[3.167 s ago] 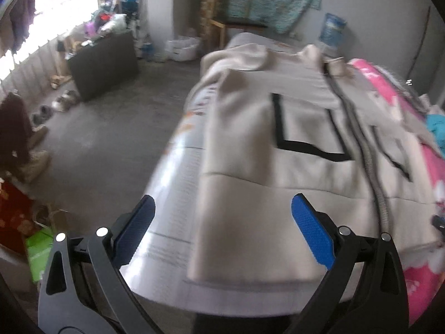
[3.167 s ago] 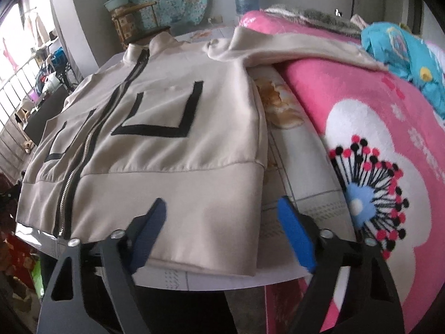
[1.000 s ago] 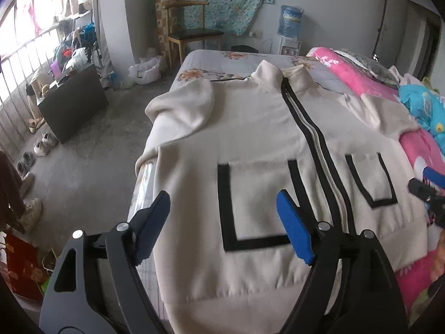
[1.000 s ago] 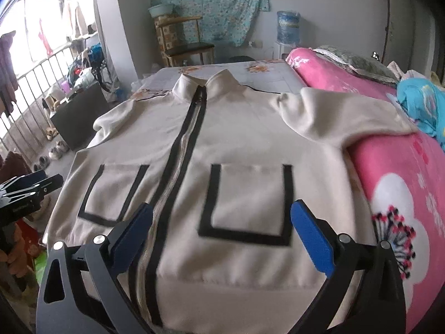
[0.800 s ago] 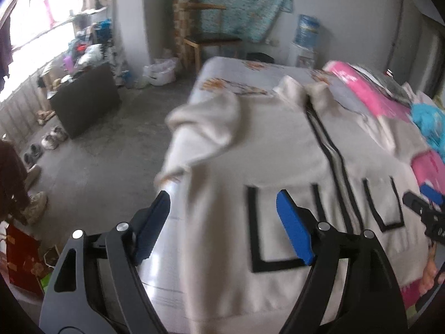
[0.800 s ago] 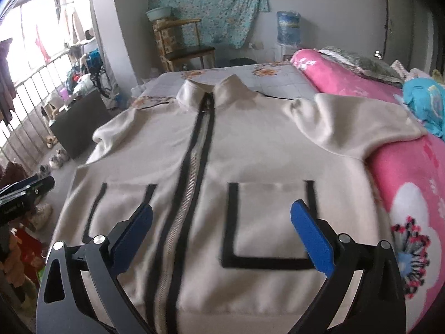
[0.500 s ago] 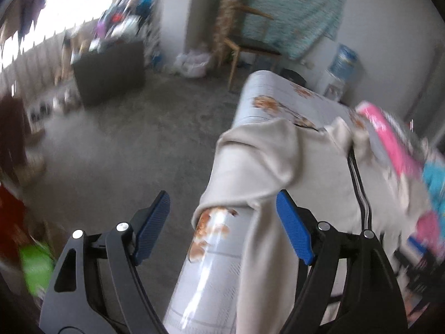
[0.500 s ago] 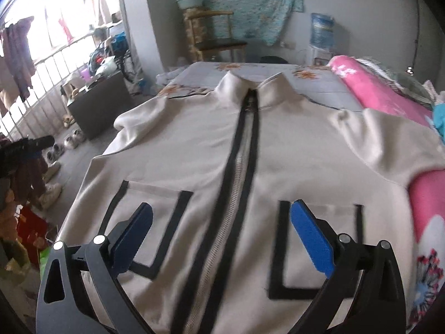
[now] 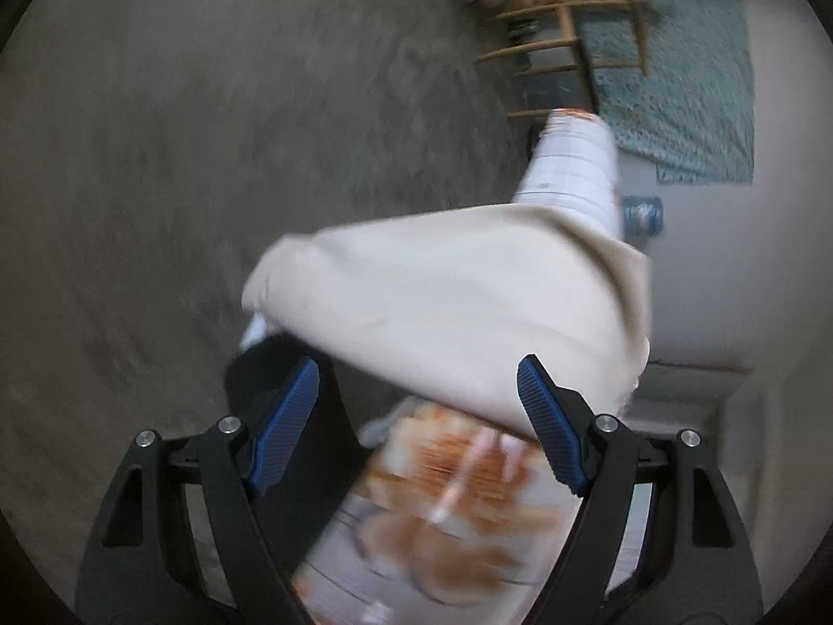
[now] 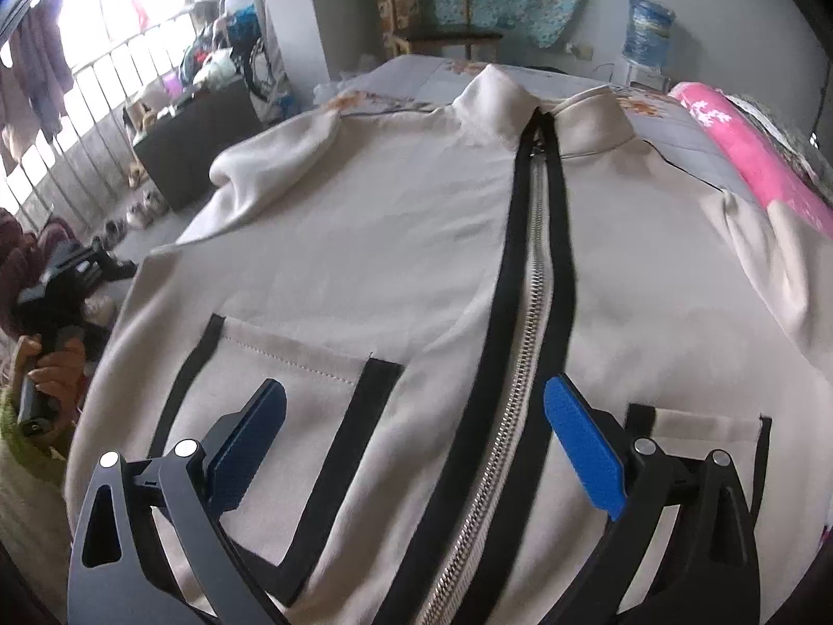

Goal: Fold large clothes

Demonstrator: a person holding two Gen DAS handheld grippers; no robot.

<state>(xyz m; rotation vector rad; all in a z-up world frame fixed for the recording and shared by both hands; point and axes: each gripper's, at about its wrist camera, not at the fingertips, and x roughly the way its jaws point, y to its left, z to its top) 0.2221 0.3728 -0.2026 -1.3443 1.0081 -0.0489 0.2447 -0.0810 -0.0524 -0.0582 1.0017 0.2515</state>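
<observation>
On the bed (image 10: 416,70) lies the beige jacket (image 10: 416,260), front up and zipped, its black-edged zipper (image 10: 526,323) running up to the collar, with one sleeve (image 9: 442,302) bunched at the mattress edge over the grey floor (image 9: 182,156). Above the jacket's lower front the right gripper (image 10: 416,442) hovers, its blue pads spread with nothing between them. Beside the bunched sleeve, the left gripper (image 9: 416,416) also stands spread wide, pinching nothing; its view is blurred. A hand (image 10: 52,370) holds it at the bedside.
</observation>
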